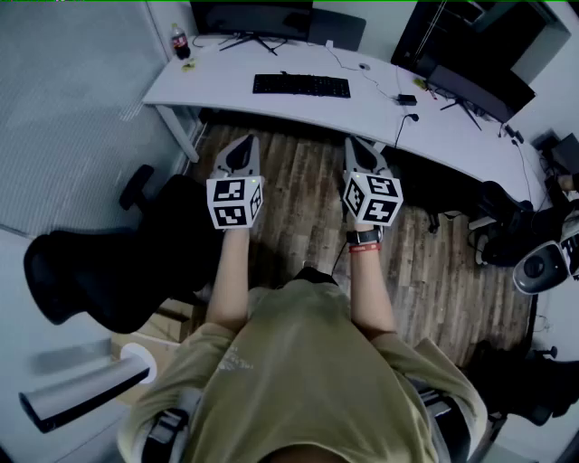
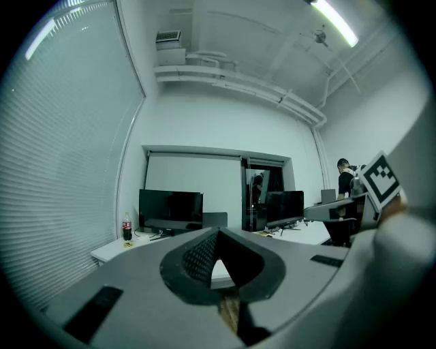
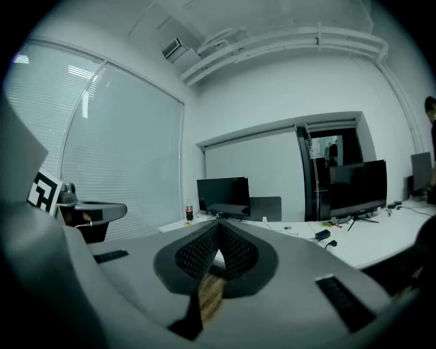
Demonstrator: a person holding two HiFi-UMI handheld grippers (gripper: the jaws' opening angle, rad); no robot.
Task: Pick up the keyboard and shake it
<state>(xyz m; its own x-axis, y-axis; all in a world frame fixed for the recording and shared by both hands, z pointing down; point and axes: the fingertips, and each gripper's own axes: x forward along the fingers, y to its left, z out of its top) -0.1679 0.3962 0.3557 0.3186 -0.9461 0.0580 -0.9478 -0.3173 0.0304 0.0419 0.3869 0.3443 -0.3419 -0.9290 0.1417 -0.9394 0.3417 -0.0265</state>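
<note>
A black keyboard (image 1: 301, 86) lies flat on the white desk (image 1: 271, 108) ahead of me, in front of a dark monitor (image 1: 251, 18). My left gripper (image 1: 242, 149) and right gripper (image 1: 357, 150) are held side by side over the wooden floor, short of the desk's near edge, both pointing toward it. Each is shut with nothing between its jaws. In the left gripper view the jaws (image 2: 216, 238) meet at their tips, and the right gripper view shows the same for its jaws (image 3: 218, 228). The keyboard is hidden behind the jaws in both gripper views.
A cola bottle (image 1: 180, 42) stands at the desk's far left corner. A small black adapter (image 1: 406, 99) with cables lies to the keyboard's right. A black office chair (image 1: 99, 262) is at my left, another chair (image 1: 502, 222) at the right. A second monitor (image 1: 475, 86) stands on the desk's right wing.
</note>
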